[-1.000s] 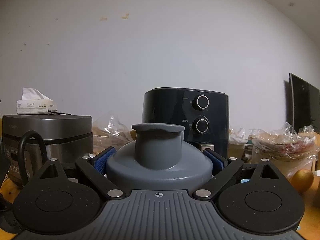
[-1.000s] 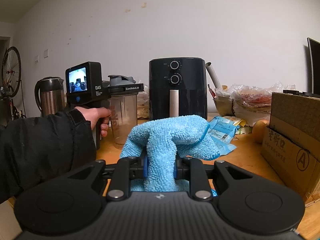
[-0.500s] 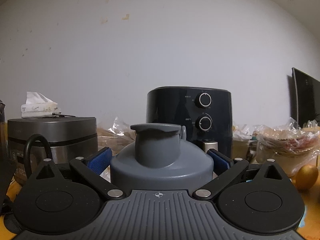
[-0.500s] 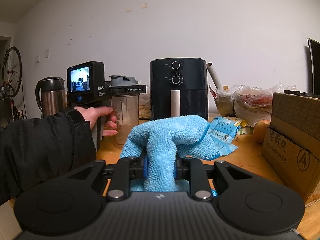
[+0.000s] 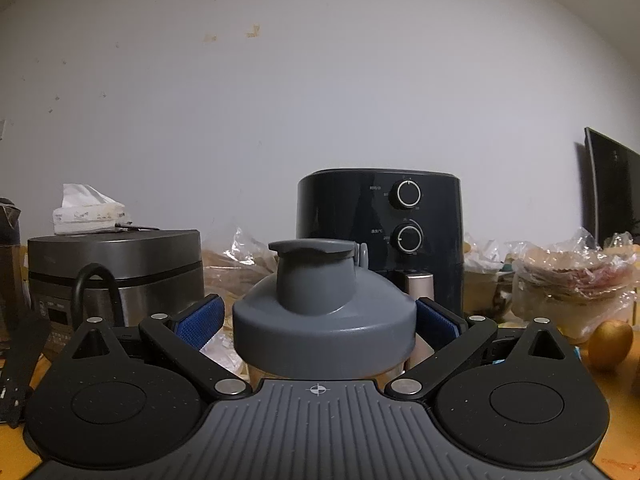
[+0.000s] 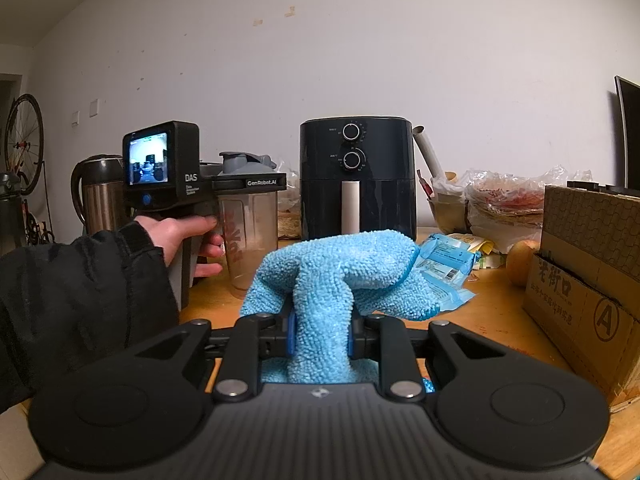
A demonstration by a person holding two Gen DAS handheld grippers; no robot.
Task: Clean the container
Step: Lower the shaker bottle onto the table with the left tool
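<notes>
Left wrist view: one shaker bottle (image 5: 324, 320) with a grey domed lid fills the lower centre, standing between the two blue pads of the left gripper (image 5: 318, 318); the right pad touches the lid's edge, the left pad sits just beside it with a sliver of gap showing, so whether the lid is truly clamped cannot be told from here; behind it, one black air fryer (image 5: 380, 240) with two dials at centre right; one grey rice cooker (image 5: 116, 268) at middle left with one tissue pack (image 5: 86, 210) on top; several plastic-wrapped bags along the right edge; one yellow round fruit (image 5: 610, 344) at lower right. Right wrist view: the right gripper (image 6: 320, 336) at lower centre is nearly closed, pinching one blue microfibre cloth (image 6: 340, 276) that bunches above the pads; the bottle (image 6: 250, 236) stands upright on the wooden table (image 6: 492, 312) at centre left, up and left of the cloth and apart from it, with the left gripper (image 6: 250, 184) set around its lid; one bare hand (image 6: 180, 240) in a dark sleeve holds that tool's grip; one steel kettle (image 6: 100, 192) at far left; one bicycle wheel (image 6: 24, 144) at the left edge; the same air fryer (image 6: 356, 180) at centre; one cardboard box (image 6: 588, 280) at right; one blue packet (image 6: 444, 264) just right of the cloth.
</notes>
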